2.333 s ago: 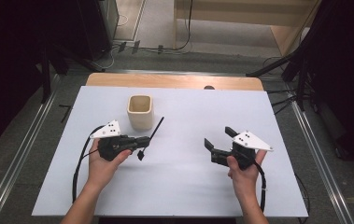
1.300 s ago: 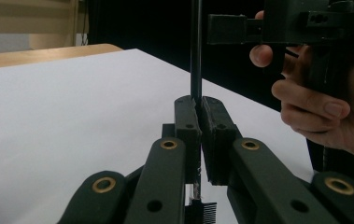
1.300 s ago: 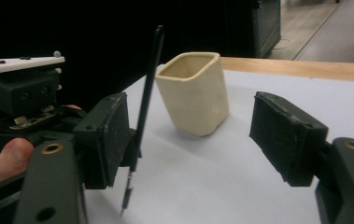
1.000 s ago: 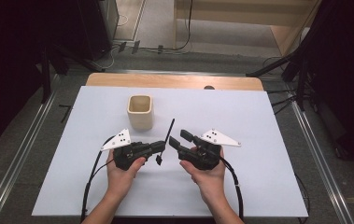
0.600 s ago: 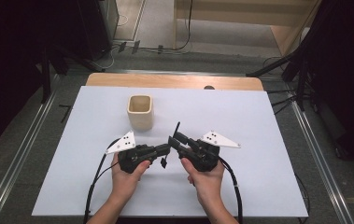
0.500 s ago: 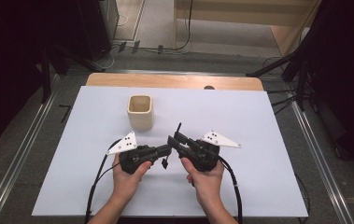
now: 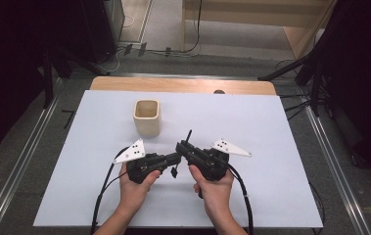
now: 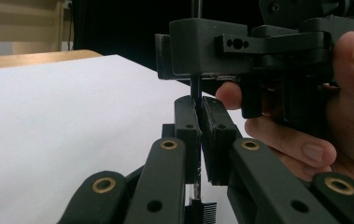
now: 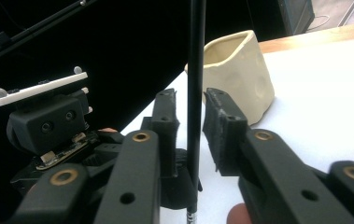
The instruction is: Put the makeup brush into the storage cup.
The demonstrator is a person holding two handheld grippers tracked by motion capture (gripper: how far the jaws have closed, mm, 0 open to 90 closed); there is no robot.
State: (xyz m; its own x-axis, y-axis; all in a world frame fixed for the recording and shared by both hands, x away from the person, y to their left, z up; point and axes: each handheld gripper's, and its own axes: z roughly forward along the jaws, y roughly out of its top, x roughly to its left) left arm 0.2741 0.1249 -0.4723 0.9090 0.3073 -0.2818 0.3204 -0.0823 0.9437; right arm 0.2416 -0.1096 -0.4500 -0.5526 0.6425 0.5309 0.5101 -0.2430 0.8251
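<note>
Thin black rod (image 9: 195,93): held mid-air above counter (image 7: 271,127), between both grippers, near beige cup (image 7: 147,117). Left gripper (image 8: 196,112) fingers clamped on rod's lower part. Right gripper (image 9: 191,121) fingers straddle shaft, slightly apart, not yet gripping. Rod judged light, stiff, slippery; best hold mid-shaft, square across pads.

White-topped table (image 7: 281,147) with a bare wooden strip (image 7: 183,85) along the far edge. Cream square-mouthed ceramic cup (image 7: 147,117) upright on the white surface, nearer that far strip than the near edge, left of centre. Small dark spot (image 7: 219,91) right of the cup, at the strip's boundary.
</note>
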